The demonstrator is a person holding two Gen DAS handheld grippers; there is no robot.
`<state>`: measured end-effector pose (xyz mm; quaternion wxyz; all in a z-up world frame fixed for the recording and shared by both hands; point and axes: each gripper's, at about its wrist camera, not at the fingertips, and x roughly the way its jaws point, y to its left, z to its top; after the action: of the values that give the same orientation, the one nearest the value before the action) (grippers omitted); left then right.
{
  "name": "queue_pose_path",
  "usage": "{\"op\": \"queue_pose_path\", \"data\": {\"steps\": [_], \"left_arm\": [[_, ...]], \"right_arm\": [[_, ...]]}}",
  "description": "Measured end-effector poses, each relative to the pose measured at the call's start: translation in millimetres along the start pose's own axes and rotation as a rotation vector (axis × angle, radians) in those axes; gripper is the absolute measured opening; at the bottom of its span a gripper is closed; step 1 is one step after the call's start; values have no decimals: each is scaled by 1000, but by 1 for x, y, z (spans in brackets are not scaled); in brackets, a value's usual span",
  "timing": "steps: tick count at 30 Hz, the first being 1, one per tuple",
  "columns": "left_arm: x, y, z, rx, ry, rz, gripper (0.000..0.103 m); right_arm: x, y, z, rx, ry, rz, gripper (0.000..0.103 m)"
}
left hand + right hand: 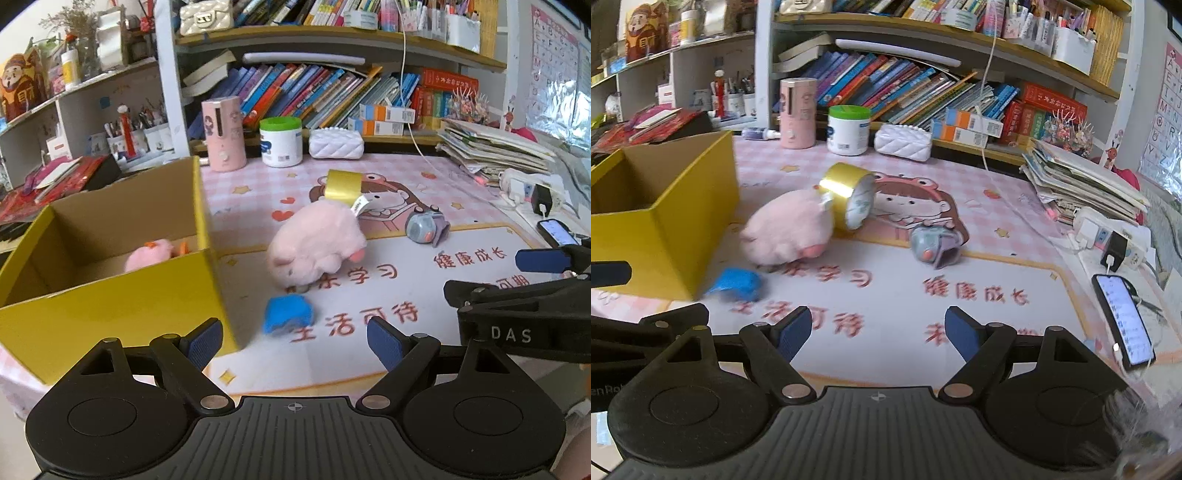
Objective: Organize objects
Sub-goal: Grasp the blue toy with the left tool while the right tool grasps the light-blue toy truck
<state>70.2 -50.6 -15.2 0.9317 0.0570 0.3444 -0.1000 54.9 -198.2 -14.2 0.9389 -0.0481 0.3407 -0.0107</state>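
Note:
A pink plush toy (316, 245) (788, 230) lies on the desk mat beside a roll of gold tape (342, 186) (849, 197). Nearer to me sits a small blue object (287, 314) (738, 284), and a grey toy (424, 227) (934, 245) lies to the right. The yellow cardboard box (110, 310) (668, 232) at the left holds a smaller pink plush (149, 254). My left gripper (293, 341) is open just short of the blue object. My right gripper (879, 332) is open over bare mat, apart from every object.
A pink canister (222, 134), a white tub with a green lid (280, 142) and a white quilted pouch (336, 144) stand before the bookshelf. A paper stack (1082, 184), a power strip (1108, 236) and a lit phone (1124, 321) line the right edge.

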Motion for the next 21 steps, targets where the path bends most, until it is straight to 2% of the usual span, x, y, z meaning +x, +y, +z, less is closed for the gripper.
{"op": "queue_pose_path", "data": {"steps": [6, 13, 16, 18, 21], "left_arm": [[28, -20, 13, -14, 35, 27, 87], [63, -34, 21, -19, 88, 168, 86], [84, -34, 22, -38, 150, 228, 77], [95, -30, 20, -72, 188, 243, 67], [106, -21, 18, -161, 230, 256, 62]], "right_arm": [[27, -28, 14, -22, 14, 19, 78], [60, -52, 28, -50, 37, 57, 78], [72, -57, 34, -68, 40, 75, 78], [79, -60, 38, -81, 41, 88, 78], [90, -62, 40, -97, 53, 106, 78]]}}
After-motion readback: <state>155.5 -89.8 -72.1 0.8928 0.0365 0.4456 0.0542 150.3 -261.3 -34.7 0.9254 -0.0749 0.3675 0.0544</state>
